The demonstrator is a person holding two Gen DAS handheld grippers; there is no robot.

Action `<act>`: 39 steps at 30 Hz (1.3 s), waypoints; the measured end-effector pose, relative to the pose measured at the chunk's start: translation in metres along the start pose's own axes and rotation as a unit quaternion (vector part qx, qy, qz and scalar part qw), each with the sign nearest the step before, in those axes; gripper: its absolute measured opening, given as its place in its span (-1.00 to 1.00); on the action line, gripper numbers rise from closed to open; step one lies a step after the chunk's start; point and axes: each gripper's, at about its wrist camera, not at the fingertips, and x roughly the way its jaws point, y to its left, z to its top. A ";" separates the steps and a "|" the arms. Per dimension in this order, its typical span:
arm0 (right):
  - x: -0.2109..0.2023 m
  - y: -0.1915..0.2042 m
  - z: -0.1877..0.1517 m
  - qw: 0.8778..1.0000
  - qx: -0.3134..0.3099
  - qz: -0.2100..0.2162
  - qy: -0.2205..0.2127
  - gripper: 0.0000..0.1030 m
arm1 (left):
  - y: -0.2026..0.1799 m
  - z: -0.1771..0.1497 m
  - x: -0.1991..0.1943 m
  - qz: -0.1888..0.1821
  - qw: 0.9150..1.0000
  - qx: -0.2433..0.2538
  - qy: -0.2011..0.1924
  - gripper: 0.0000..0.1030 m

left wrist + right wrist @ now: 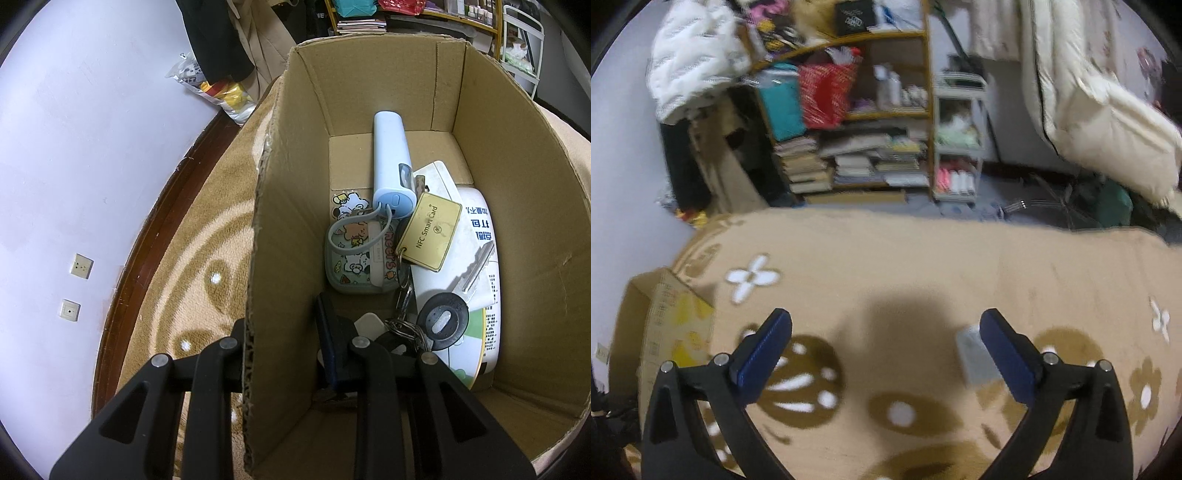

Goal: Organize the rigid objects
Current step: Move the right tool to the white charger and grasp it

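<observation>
An open cardboard box stands on a tan flowered blanket. In it lie a light blue cylinder, a cartoon-printed case, a yellow NFC card tag, a key with a black head and a white printed pack. My left gripper straddles the box's left wall, one finger outside and the blue-padded finger inside, closed on the wall. My right gripper hangs open over the blanket. A small grey flat object lies by its right finger.
The box sits at the blanket's left end, near a white wall with a dark baseboard. Beyond the blanket's far edge stand a crowded bookshelf, a white cart and piled bedding. The right wrist view is blurred.
</observation>
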 end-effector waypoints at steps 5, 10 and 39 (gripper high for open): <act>0.019 -0.031 -0.013 0.999 0.044 -0.003 0.026 1.00 | 0.000 0.000 0.000 0.000 1.000 0.000 0.000 -0.52; 0.032 -0.049 -0.018 0.997 0.069 -0.022 0.036 1.00 | 0.000 0.000 0.000 0.000 1.000 0.000 0.000 -0.52; 0.049 -0.061 -0.029 0.996 0.067 -0.046 0.044 -0.38 | 0.002 0.003 0.000 0.000 1.000 0.001 0.002 -0.52</act>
